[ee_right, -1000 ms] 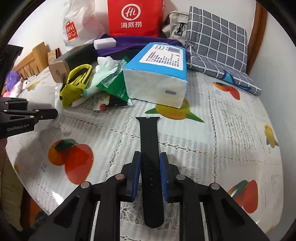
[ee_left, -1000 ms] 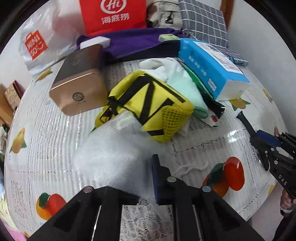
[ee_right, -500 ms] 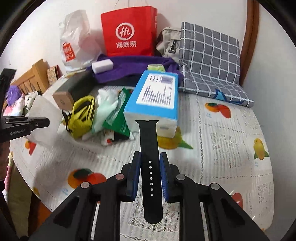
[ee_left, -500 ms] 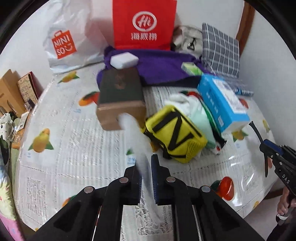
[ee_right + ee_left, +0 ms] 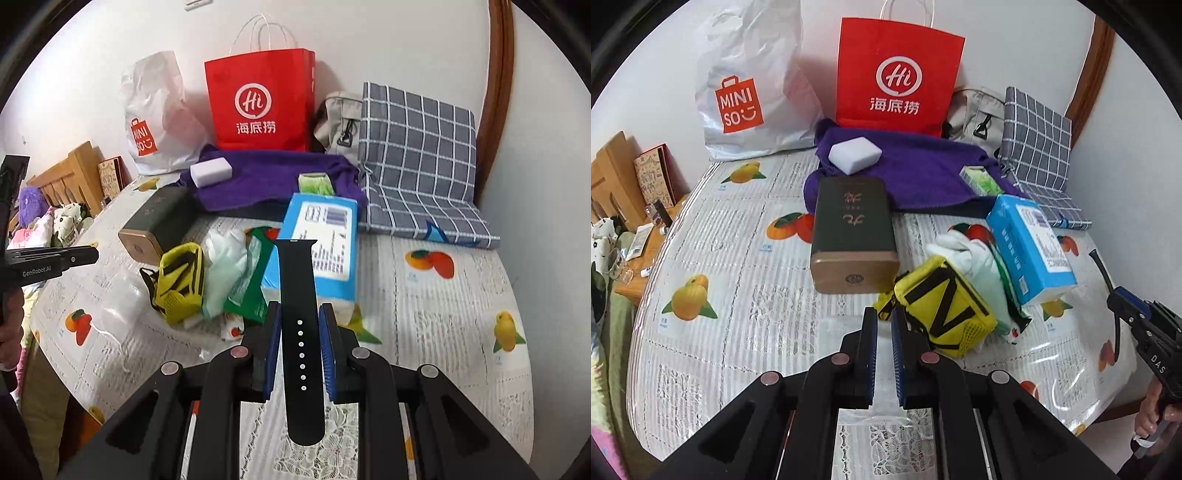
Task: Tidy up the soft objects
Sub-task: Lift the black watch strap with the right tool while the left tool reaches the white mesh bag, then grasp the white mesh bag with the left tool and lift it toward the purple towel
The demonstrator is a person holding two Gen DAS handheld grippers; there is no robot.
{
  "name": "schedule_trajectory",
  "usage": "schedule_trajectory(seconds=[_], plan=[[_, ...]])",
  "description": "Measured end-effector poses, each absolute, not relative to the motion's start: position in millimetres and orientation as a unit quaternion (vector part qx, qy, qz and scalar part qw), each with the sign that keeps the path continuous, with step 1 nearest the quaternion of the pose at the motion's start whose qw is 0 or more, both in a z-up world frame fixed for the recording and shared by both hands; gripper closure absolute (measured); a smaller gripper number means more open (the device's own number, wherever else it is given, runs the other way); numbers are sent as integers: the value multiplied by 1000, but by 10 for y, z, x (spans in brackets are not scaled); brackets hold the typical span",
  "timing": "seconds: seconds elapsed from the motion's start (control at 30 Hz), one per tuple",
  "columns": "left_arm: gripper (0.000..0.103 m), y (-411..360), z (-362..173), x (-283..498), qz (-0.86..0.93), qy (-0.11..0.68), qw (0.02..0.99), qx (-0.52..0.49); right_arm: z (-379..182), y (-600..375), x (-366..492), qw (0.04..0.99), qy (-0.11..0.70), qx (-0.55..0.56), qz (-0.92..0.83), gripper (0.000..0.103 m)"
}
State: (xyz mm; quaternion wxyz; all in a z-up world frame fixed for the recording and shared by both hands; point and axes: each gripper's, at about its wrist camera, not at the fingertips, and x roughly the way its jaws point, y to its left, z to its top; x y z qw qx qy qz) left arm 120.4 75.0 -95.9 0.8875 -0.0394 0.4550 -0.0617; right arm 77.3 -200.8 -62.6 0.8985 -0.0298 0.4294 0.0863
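My right gripper (image 5: 299,314) is shut on a black watch strap (image 5: 299,295) and holds it above the table; it also shows at the right of the left wrist view (image 5: 1108,288). My left gripper (image 5: 884,321) has its jaws nearly together with nothing seen between them. A clear plastic bag (image 5: 118,302) lies on the table under the left gripper (image 5: 77,258). A yellow mesh pouch (image 5: 942,310), white cloth (image 5: 967,251), pale green cloth (image 5: 225,266) and blue tissue pack (image 5: 1030,247) form a pile mid-table. A purple towel (image 5: 923,173) lies behind.
A dark tea box (image 5: 853,236) lies left of the pile. A white sponge (image 5: 855,155) and green packet (image 5: 980,181) sit on the towel. A red paper bag (image 5: 897,74), white Miniso bag (image 5: 746,96), beige pouch (image 5: 975,114) and checked cushion (image 5: 1038,147) line the wall.
My left gripper let go of the clear plastic bag, which now lies on the table, and pulled up and back. My right gripper lifted higher with the strap.
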Motion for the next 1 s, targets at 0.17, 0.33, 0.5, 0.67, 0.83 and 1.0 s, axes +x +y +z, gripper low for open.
schedule_trajectory(seconds=[0.17, 0.33, 0.5, 0.67, 0.83, 1.0], plan=[[95, 759, -1008, 1225, -55, 462, 885, -33, -590, -1952, 836, 900, 426, -31, 91, 83], [80, 809, -1229, 1212, -49, 483, 873, -41, -625, -1920, 862, 898, 428, -31, 95, 83], [40, 794, -1437, 1206, -41, 493, 868, -39, -681, -1944, 877, 896, 432, -32, 96, 83], [26, 756, -1626, 1230, -50, 498, 864, -52, -754, -1994, 950, 893, 439, -38, 86, 83], [26, 645, -1878, 1311, -46, 525, 850, -27, -842, -2024, 1027, 891, 446, -38, 78, 83], [20, 577, -1947, 1296, -31, 504, 863, -8, -939, -2002, 1082, 885, 458, -42, 74, 83]])
